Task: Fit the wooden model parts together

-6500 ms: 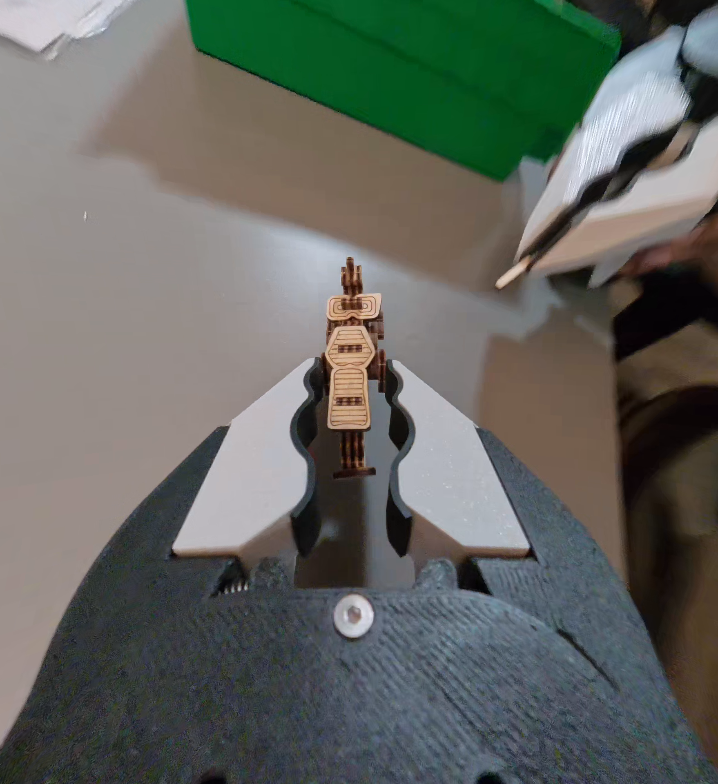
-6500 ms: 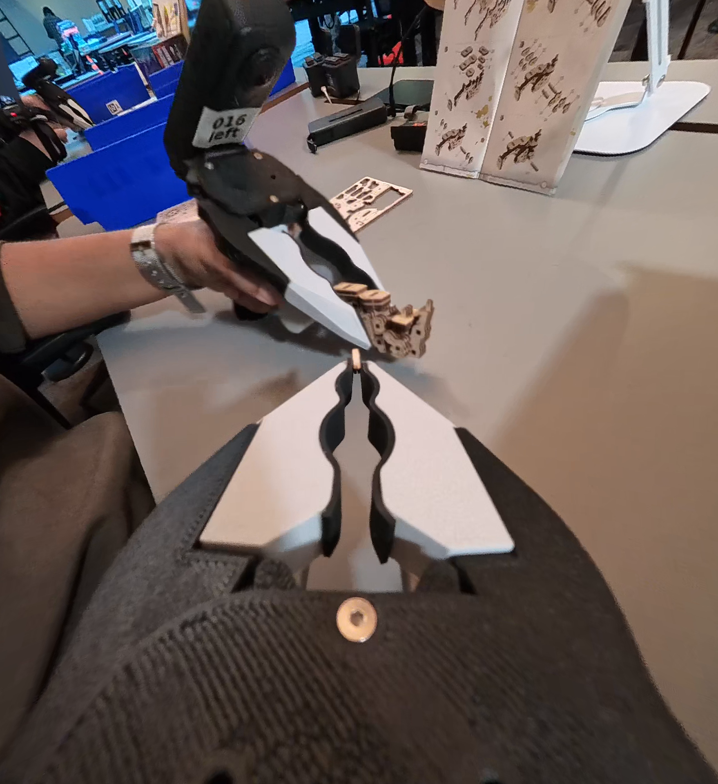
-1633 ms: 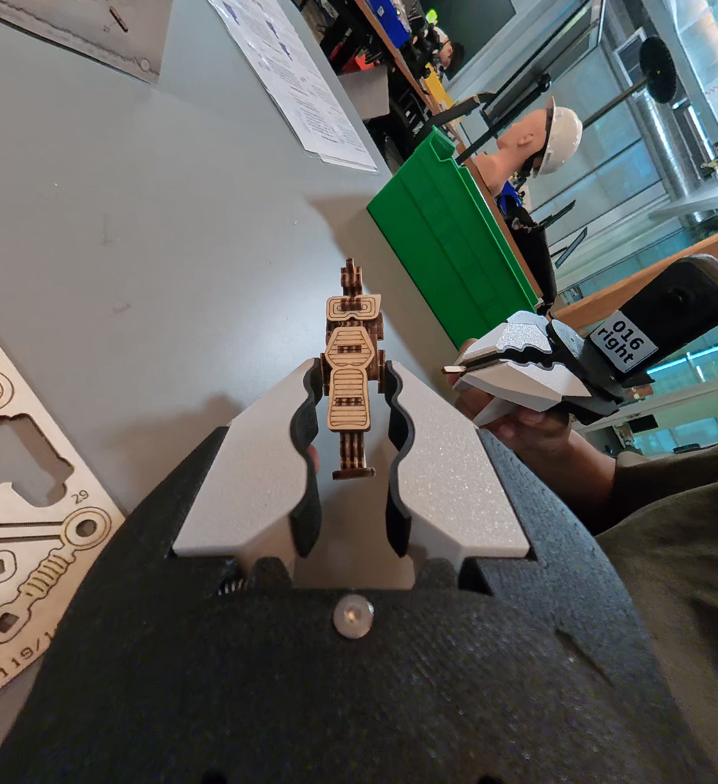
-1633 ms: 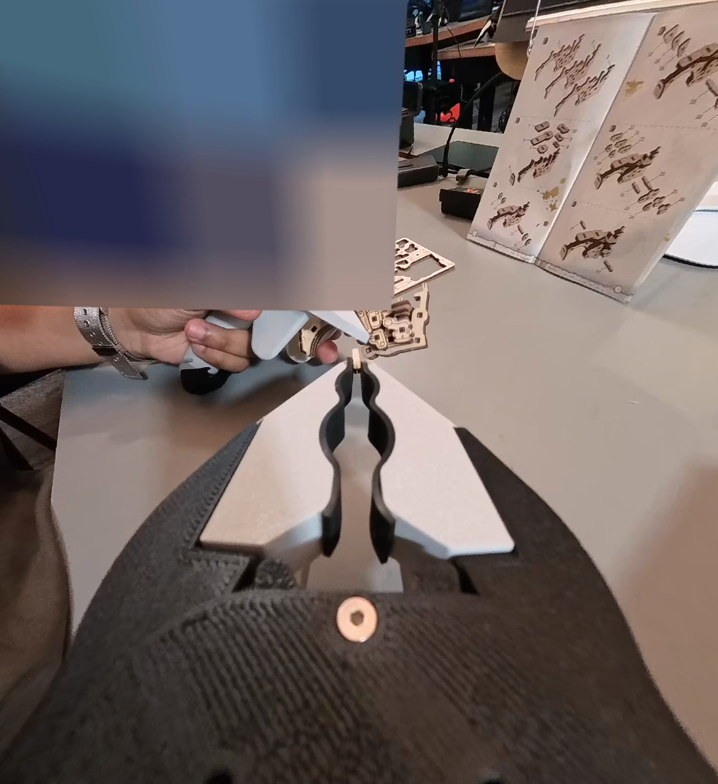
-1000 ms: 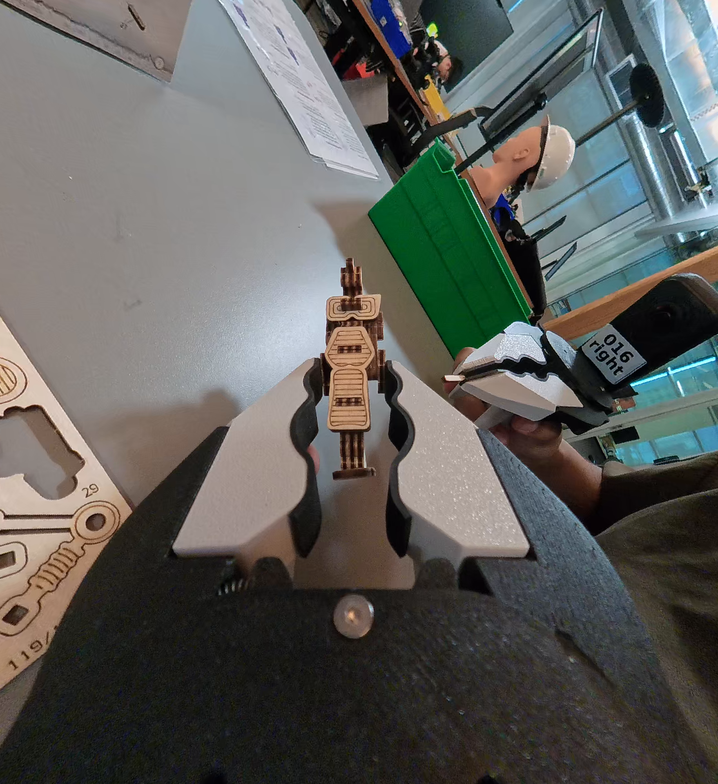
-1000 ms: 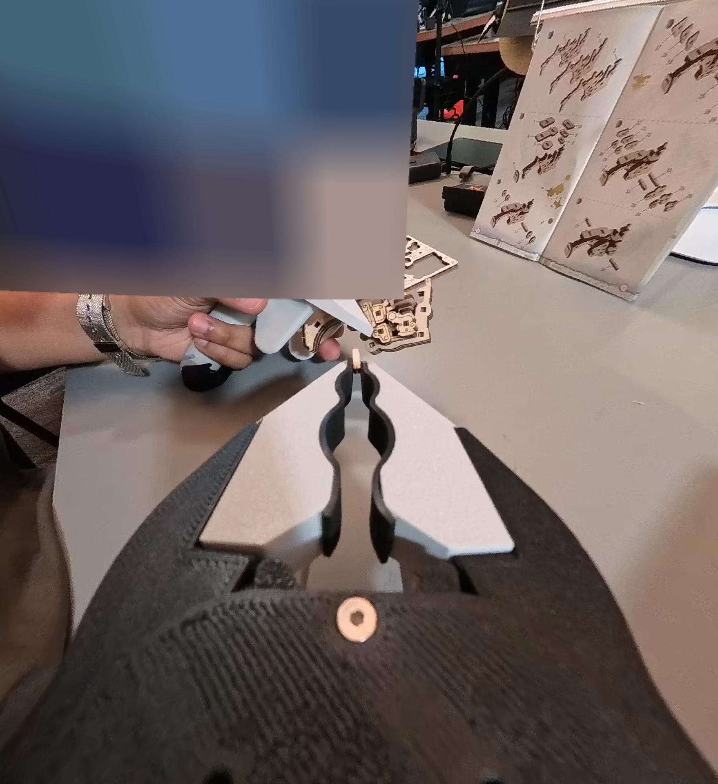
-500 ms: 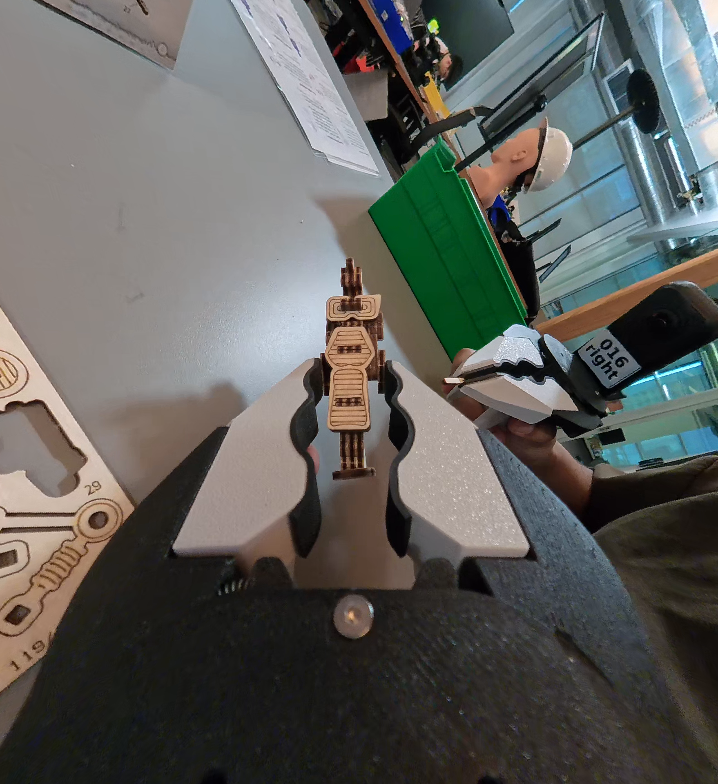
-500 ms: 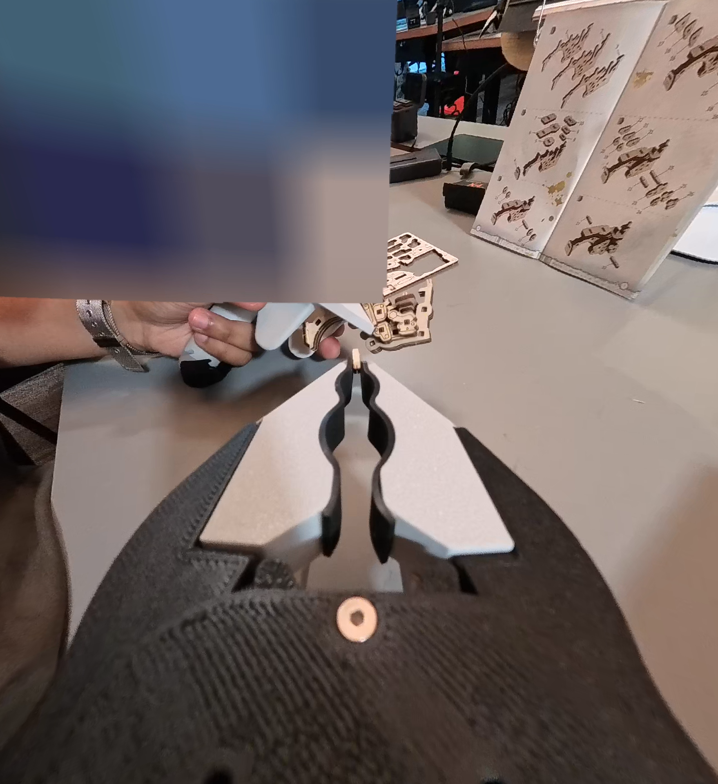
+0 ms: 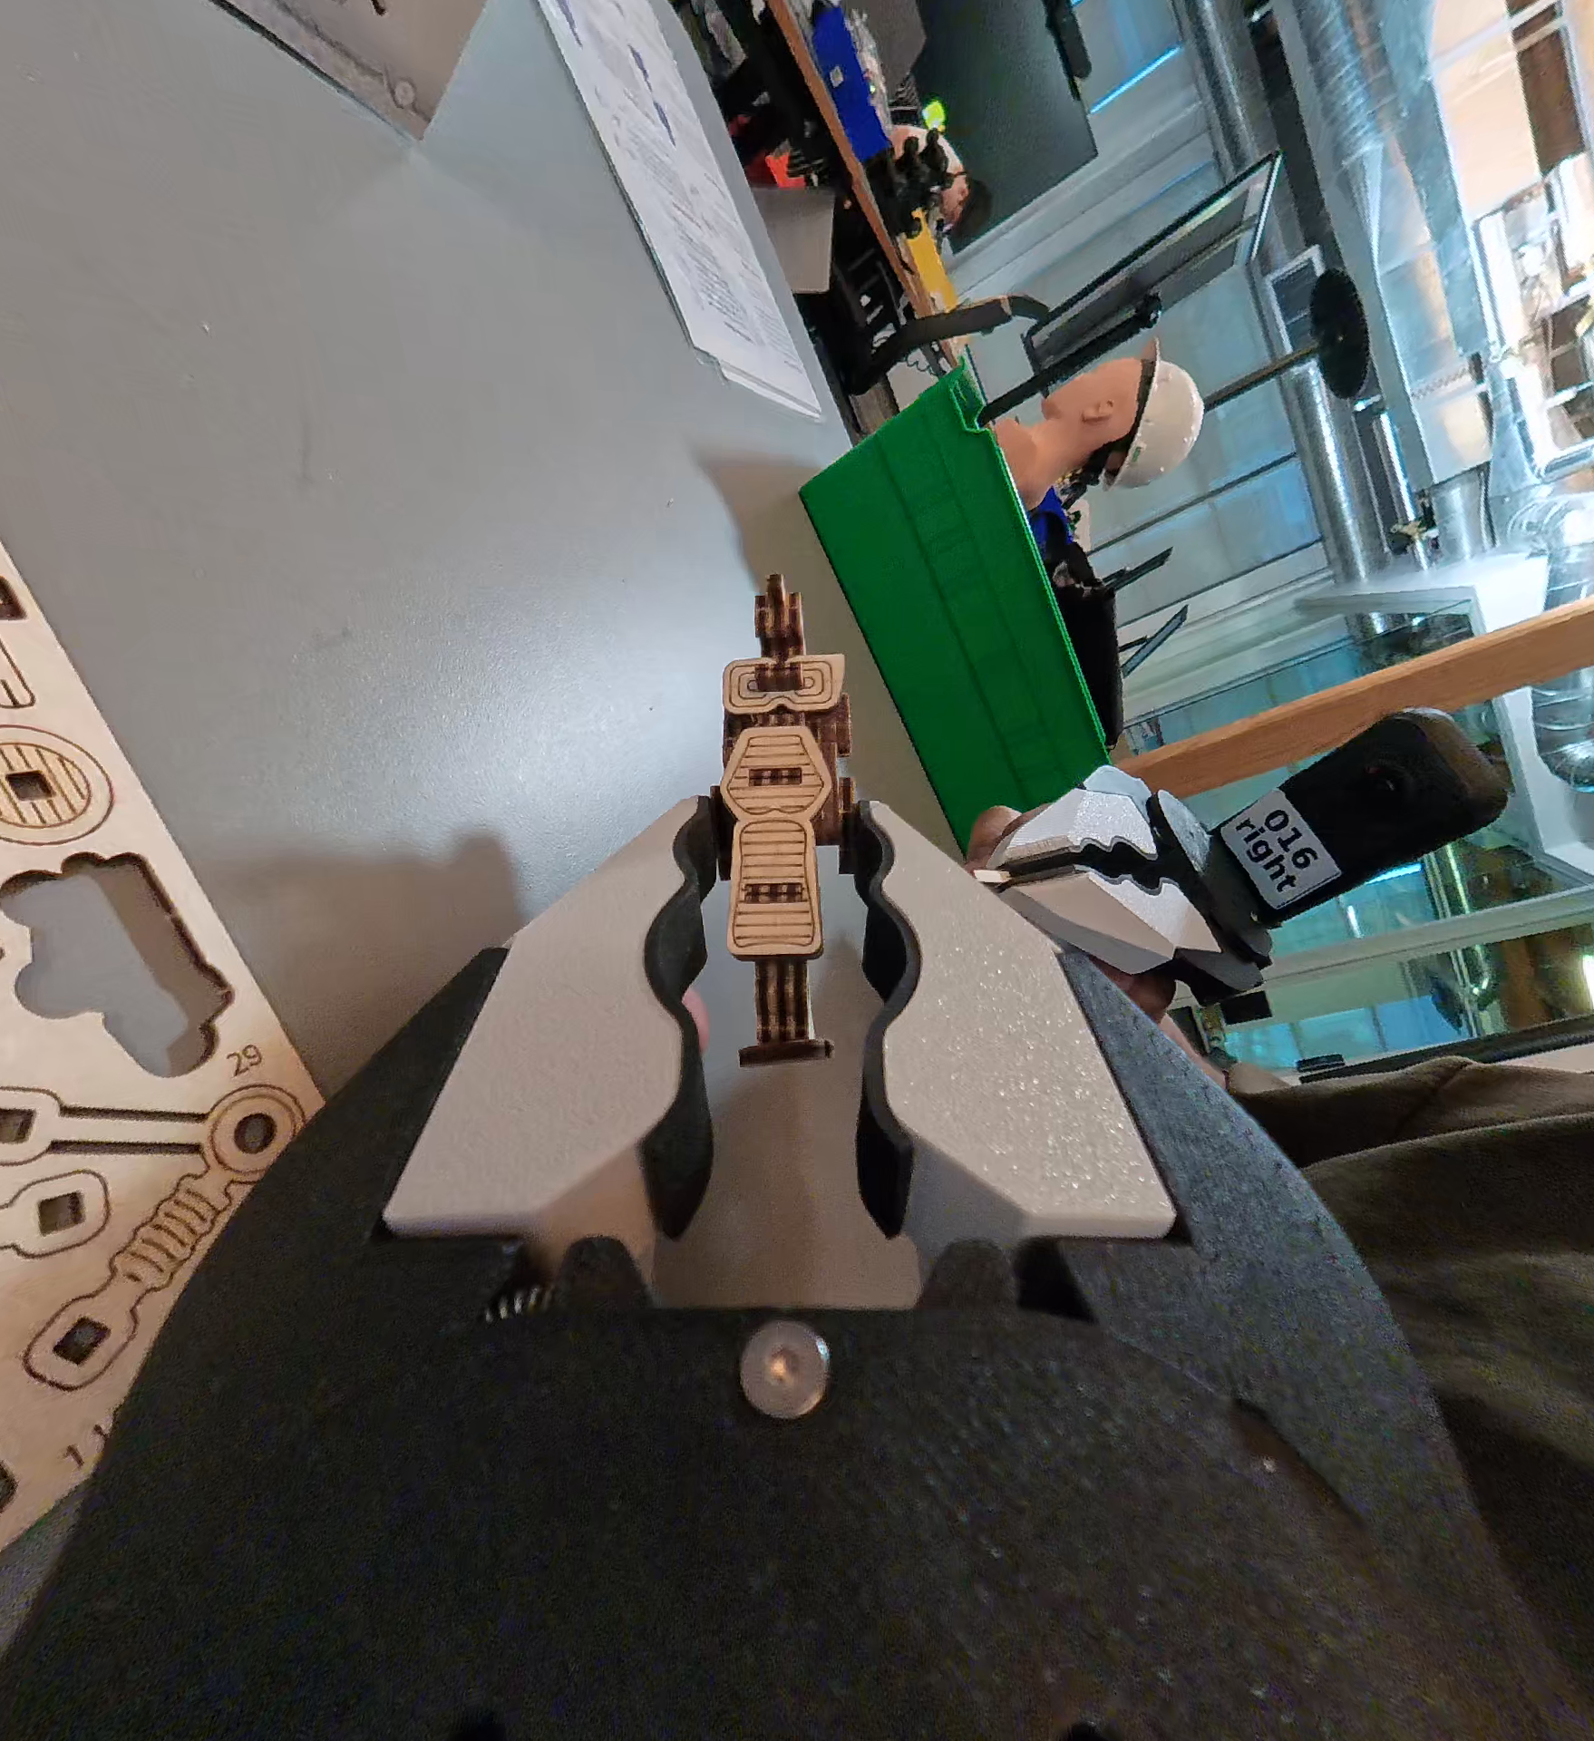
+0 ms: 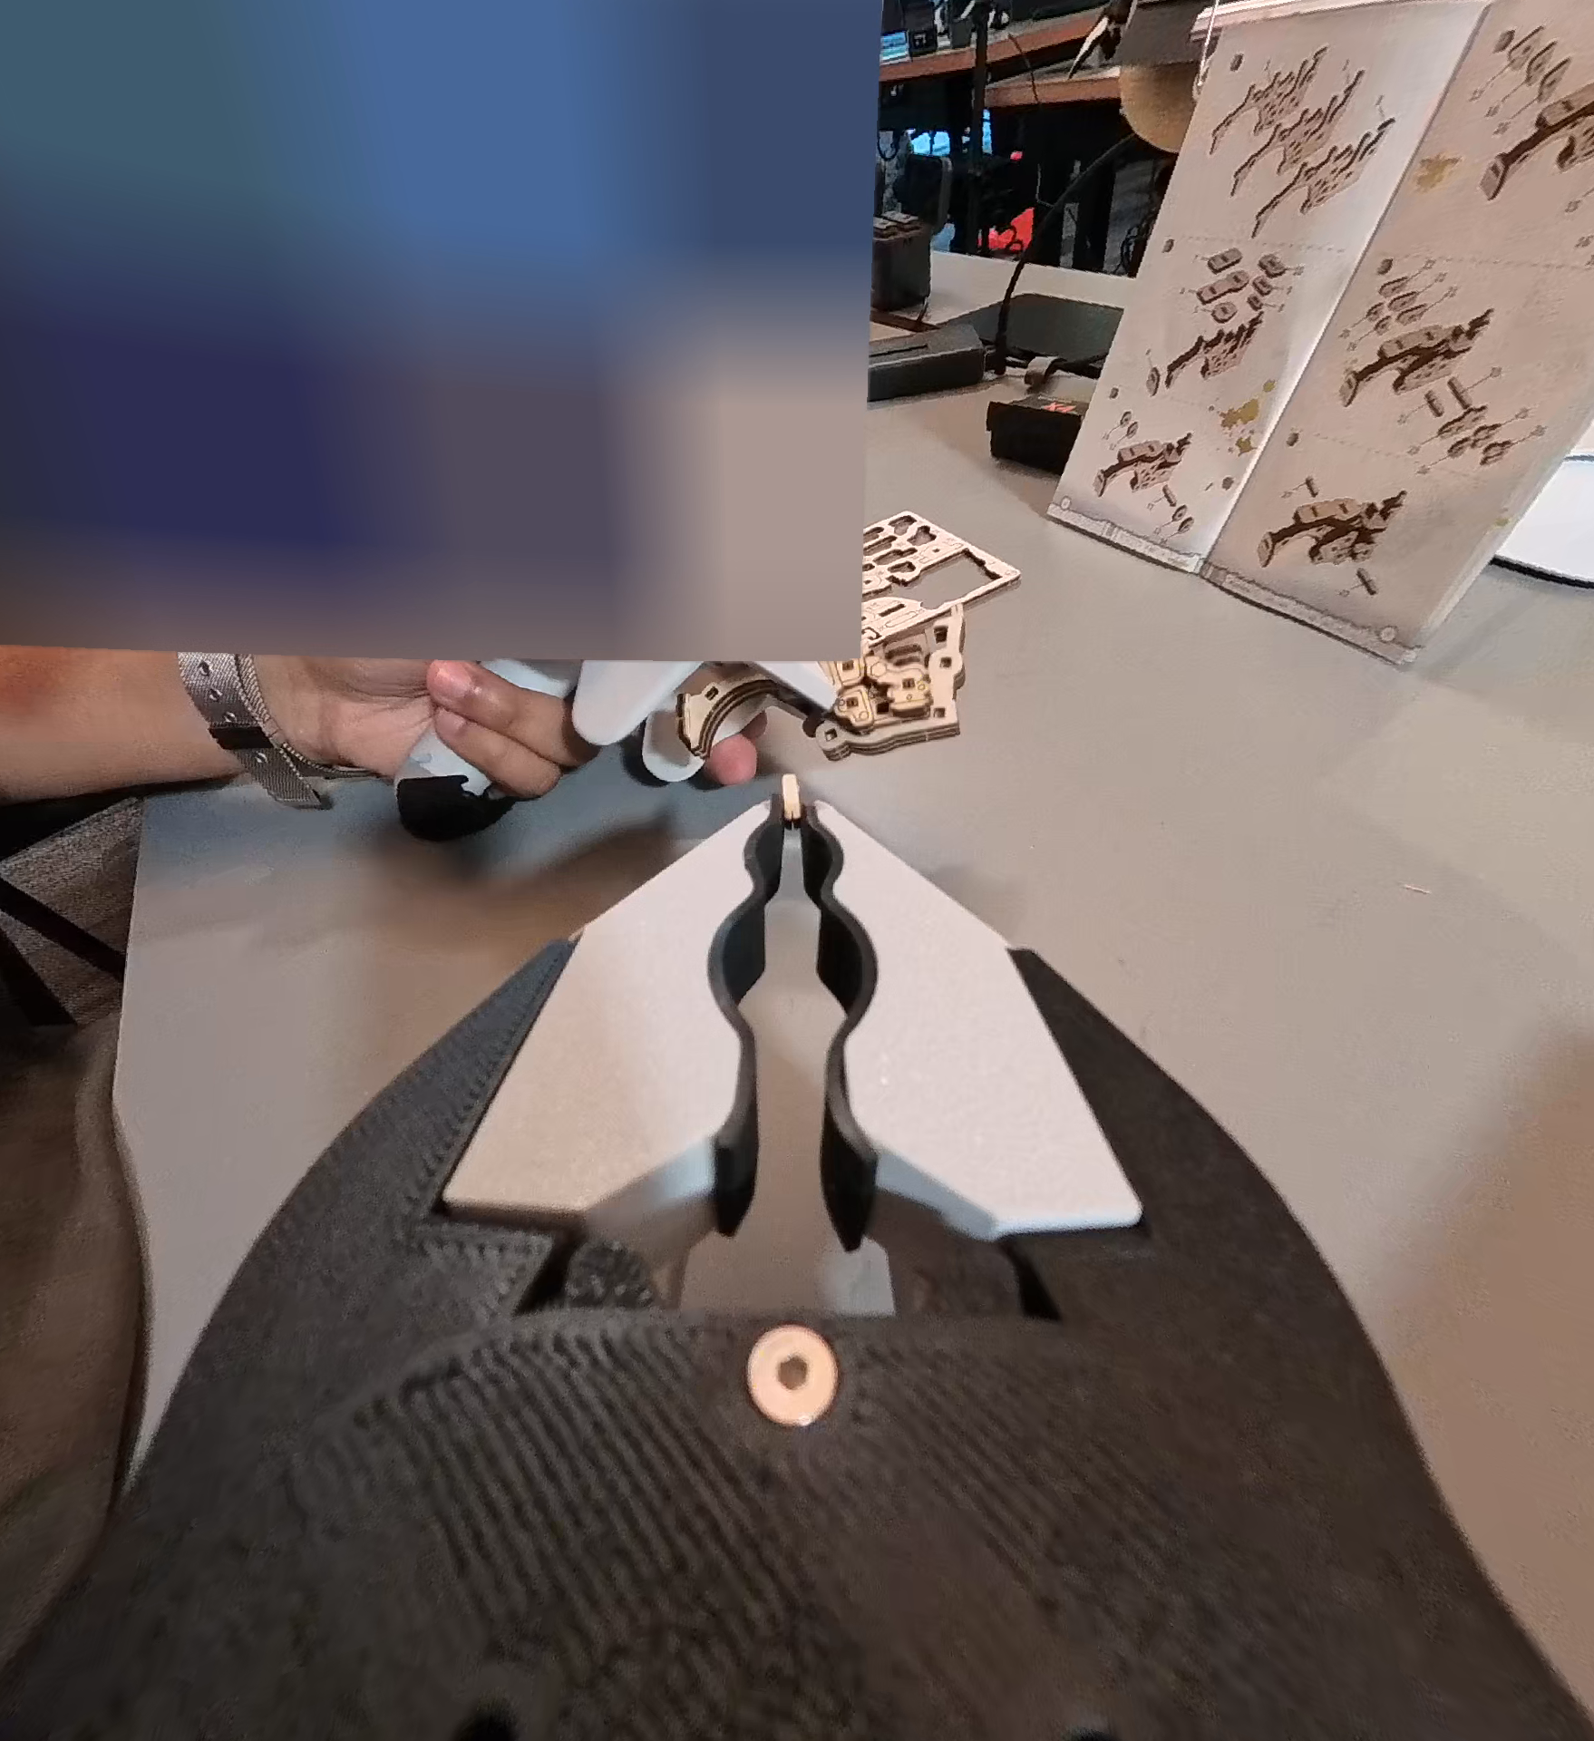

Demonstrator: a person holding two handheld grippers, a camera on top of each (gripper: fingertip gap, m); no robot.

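Left gripper clamps the part-built wooden model near its tips — the model's long axis runs along the fingers, toward 12 o'clock in the left wrist view, its far end standing past them. Right gripper is pinched shut on a small wooden peg, only its tip showing. From the right wrist view the model sits just past the peg, at about 1 o'clock, near but apart; from the left wrist view the right gripper lies at 3 o'clock, the peg pointing at the model's flank. Likely next: the peg goes in sideways, across the long axis. Target slot too small to make out.
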